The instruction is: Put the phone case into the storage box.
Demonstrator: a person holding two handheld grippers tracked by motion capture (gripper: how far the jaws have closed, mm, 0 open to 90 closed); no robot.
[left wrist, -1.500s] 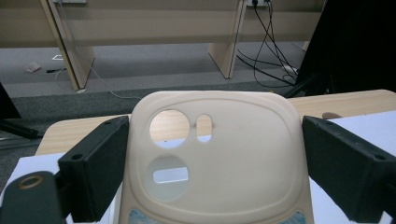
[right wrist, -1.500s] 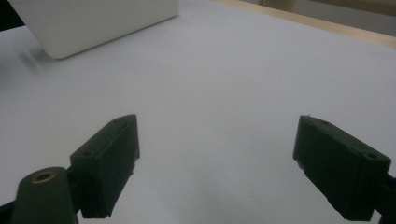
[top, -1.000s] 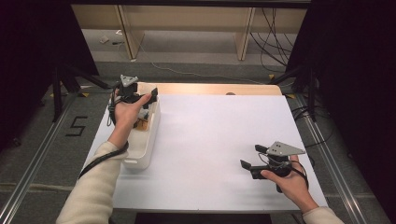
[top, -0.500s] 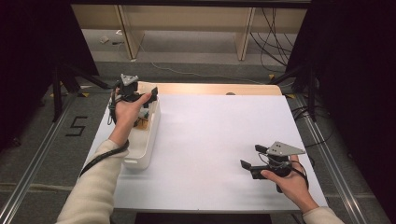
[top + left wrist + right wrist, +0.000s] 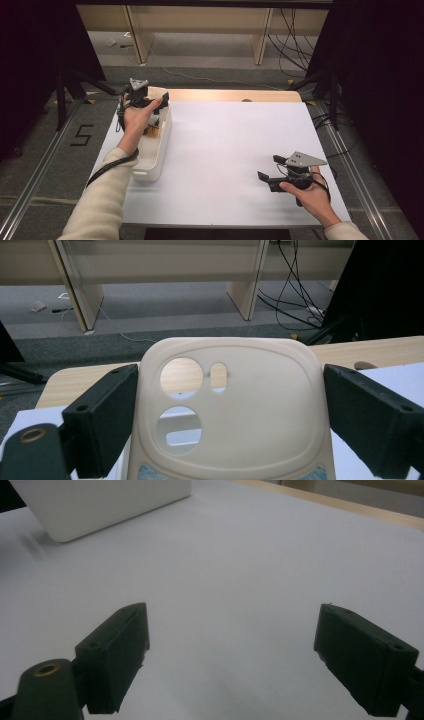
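Cream plastic plate (image 5: 235,410) w/ rounded corners and raised rim, standing upright btwn the left gripper's (image 5: 230,425) two black jaws, flat face to that gripper's camera. Three cutouts upper left: round hole, small slot beside it, larger round hole below. Bluish patches at its bottom edge. In high view it sits at far end of the white bin (image 5: 152,155), on table's left side.
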